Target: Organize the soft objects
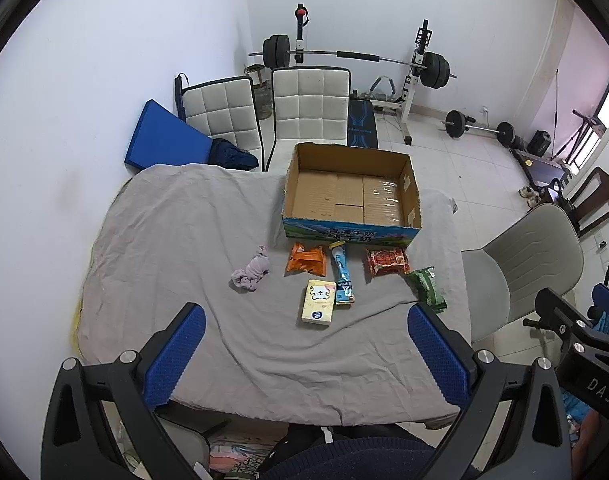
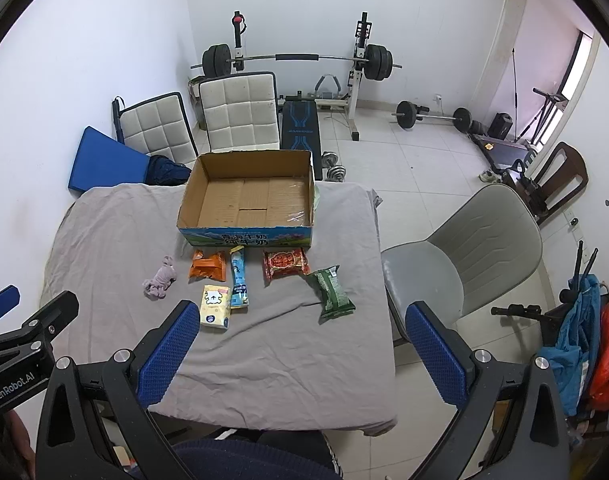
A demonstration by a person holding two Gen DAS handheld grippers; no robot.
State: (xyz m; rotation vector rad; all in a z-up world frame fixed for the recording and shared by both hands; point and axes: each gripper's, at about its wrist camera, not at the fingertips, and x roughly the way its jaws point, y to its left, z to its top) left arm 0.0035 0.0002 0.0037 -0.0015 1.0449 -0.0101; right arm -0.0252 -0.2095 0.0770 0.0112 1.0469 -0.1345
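An open, empty cardboard box (image 1: 350, 192) (image 2: 248, 196) stands at the far side of a grey-clothed table (image 1: 176, 240) (image 2: 296, 344). In front of it lie a crumpled lilac cloth (image 1: 250, 270) (image 2: 159, 278), an orange packet (image 1: 307, 260) (image 2: 208, 266), a blue tube pack (image 1: 342, 274) (image 2: 238, 278), a yellow tissue pack (image 1: 319, 304) (image 2: 215, 306), a red packet (image 1: 387, 262) (image 2: 285, 264) and a green packet (image 1: 427, 288) (image 2: 330, 290). My left gripper (image 1: 306, 352) is open and empty, above the table's near edge. My right gripper (image 2: 302, 354) is open and empty, to the right of the left one.
A grey chair (image 1: 520, 268) (image 2: 464, 256) stands at the table's right side. Two white padded chairs (image 1: 308, 104) (image 2: 240, 112) and a blue mat (image 1: 164, 136) stand behind the table. A weight bench with barbell (image 1: 356, 56) (image 2: 300, 58) is at the back wall.
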